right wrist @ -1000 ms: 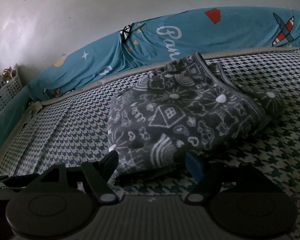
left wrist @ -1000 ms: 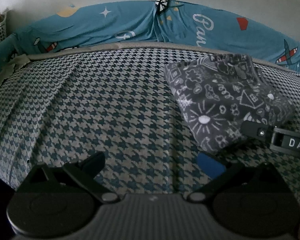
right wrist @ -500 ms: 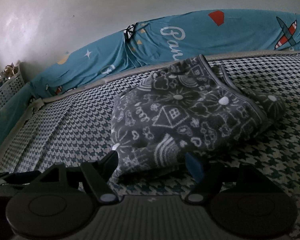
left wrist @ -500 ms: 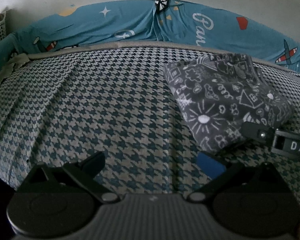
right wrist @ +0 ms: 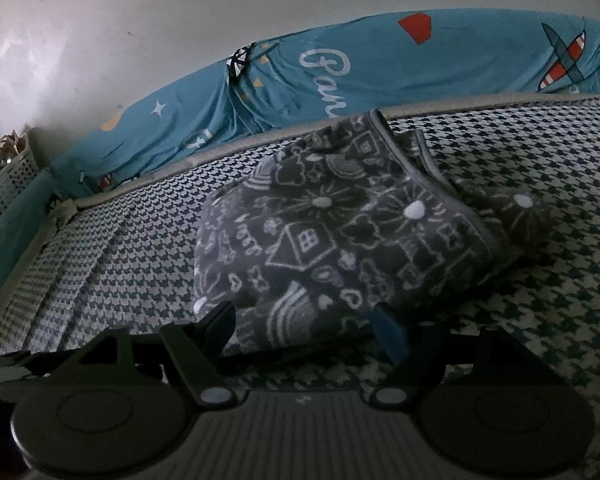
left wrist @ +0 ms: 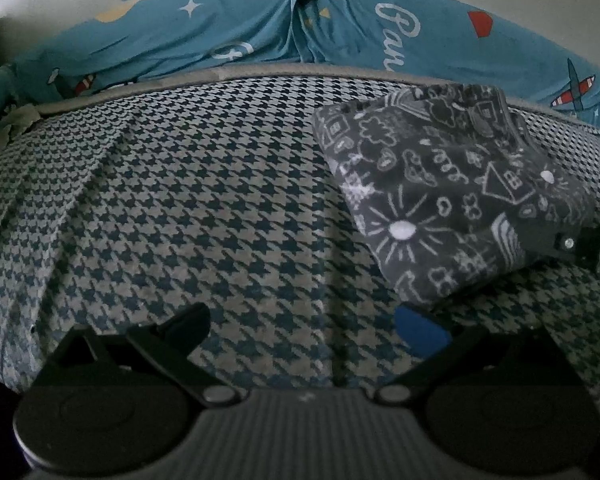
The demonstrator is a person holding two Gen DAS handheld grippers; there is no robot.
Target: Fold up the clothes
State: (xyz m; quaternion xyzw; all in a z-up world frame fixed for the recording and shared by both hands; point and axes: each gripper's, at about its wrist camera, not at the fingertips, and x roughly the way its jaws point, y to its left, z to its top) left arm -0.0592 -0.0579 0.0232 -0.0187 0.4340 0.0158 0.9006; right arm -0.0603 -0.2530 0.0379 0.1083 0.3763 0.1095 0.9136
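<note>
A folded grey garment with white doodle print (left wrist: 448, 196) lies on the houndstooth bed cover (left wrist: 180, 208), to the right in the left wrist view. In the right wrist view the garment (right wrist: 340, 236) fills the middle. My left gripper (left wrist: 304, 324) is open and empty over bare cover, left of the garment's near corner. My right gripper (right wrist: 306, 324) is open, its fingers on either side of the garment's near edge, close to or touching it. The right gripper's body (left wrist: 568, 242) shows at the garment's right edge in the left wrist view.
A teal printed sheet (left wrist: 260, 40) is bunched along the wall behind the bed; it also shows in the right wrist view (right wrist: 340, 68). A white perforated basket (right wrist: 4, 184) stands at the far left. The bed's grey piped edge (left wrist: 260, 72) runs along the back.
The right gripper has moved forward toward the garment, whose near edge now sits between its fingers. The left gripper has barely moved.
</note>
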